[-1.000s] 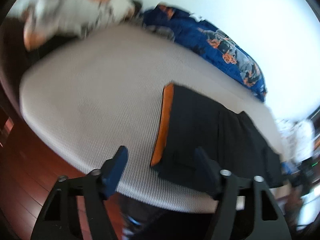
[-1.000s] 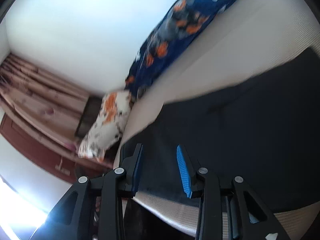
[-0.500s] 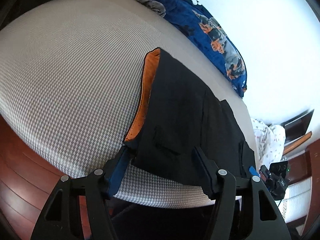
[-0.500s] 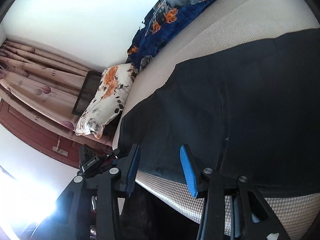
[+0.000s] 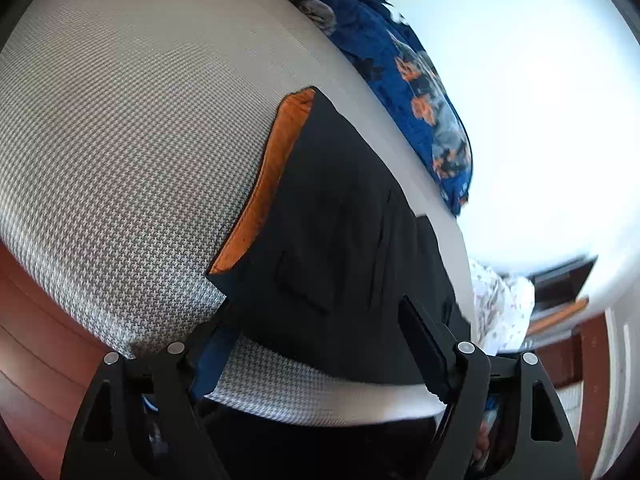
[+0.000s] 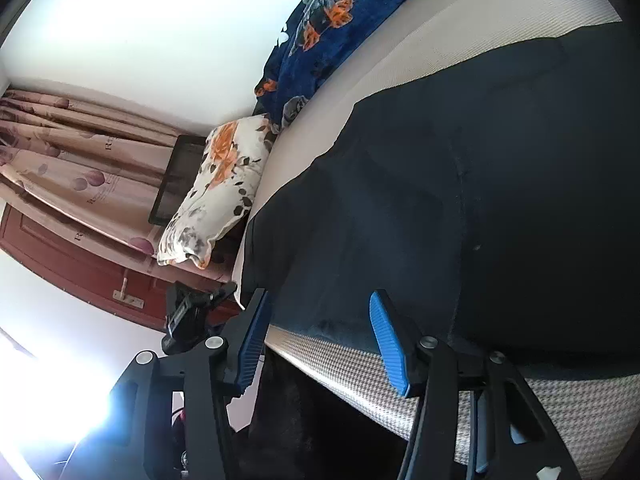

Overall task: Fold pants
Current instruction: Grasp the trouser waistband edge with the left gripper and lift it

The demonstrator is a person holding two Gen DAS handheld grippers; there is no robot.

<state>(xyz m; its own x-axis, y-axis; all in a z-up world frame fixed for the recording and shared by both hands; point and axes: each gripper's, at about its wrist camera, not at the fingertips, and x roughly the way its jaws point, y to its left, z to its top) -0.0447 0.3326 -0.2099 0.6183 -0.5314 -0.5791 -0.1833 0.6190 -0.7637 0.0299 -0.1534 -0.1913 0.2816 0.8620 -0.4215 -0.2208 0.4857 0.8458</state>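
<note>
Black pants (image 5: 340, 248) lie flat on the bed, with an orange inner waistband (image 5: 268, 184) showing along their left edge. My left gripper (image 5: 316, 320) is open, its fingers straddling the near waist corner at the bed's front edge. In the right wrist view the black pants (image 6: 460, 208) fill the right side. My right gripper (image 6: 316, 316) is open, with blue pads, just over the near hem of the pants at the bed edge. Neither gripper holds the cloth.
The bed (image 5: 120, 140) has a grey houndstooth cover. A blue floral blanket (image 5: 420, 92) lies along the far side by the white wall. A floral pillow (image 6: 216, 192) sits at the bed end near curtains (image 6: 68, 152). Red wood floor (image 5: 36, 340) lies below.
Both grippers have come closer to the near edge of the pants. The left gripper's fingers now straddle the waist corner. The right gripper has opened a little wider.
</note>
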